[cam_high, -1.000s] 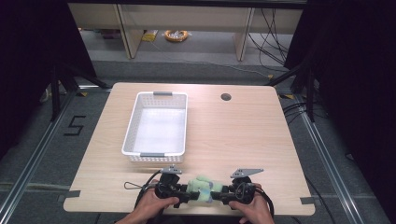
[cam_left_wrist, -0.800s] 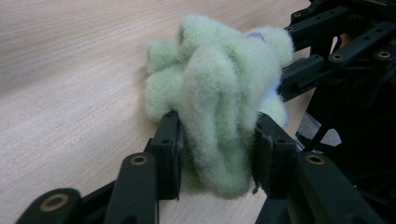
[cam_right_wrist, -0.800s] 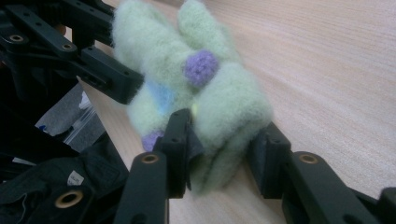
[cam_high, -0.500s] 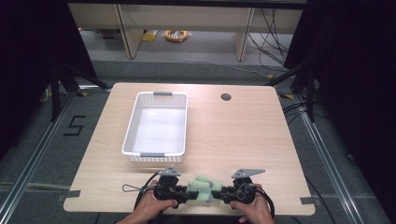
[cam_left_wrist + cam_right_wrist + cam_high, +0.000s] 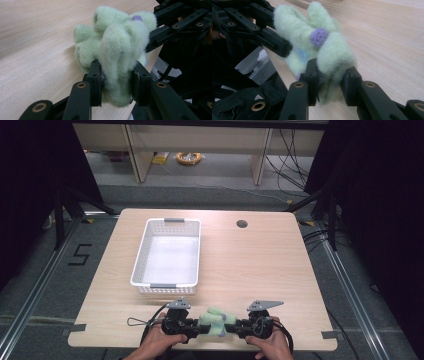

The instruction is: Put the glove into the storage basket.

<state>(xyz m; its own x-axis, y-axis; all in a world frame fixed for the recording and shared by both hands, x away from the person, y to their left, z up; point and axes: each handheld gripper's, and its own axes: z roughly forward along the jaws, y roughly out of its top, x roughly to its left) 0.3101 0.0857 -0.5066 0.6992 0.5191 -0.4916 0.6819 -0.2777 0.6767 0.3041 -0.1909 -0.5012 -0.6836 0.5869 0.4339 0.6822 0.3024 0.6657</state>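
A fuzzy pale green woollen toy with a purple dot lies at the table's front edge, between my two grippers. My left gripper comes at it from the left and is shut on one of its lobes. In the left gripper view the pads pinch the green wool at the left gripper. My right gripper faces it from the right. Its jaws have just been closing and now squeeze another lobe of the toy at the right gripper. A hand holds each gripper.
A white slatted basket stands behind the grippers, left of centre, with nothing in it. A round cable hole sits at the table's far side. The wooden table ends right under the toy.
Both pairs of jaws have narrowed onto the green toy. The hands have stayed at the front edge, with hardly any shift.
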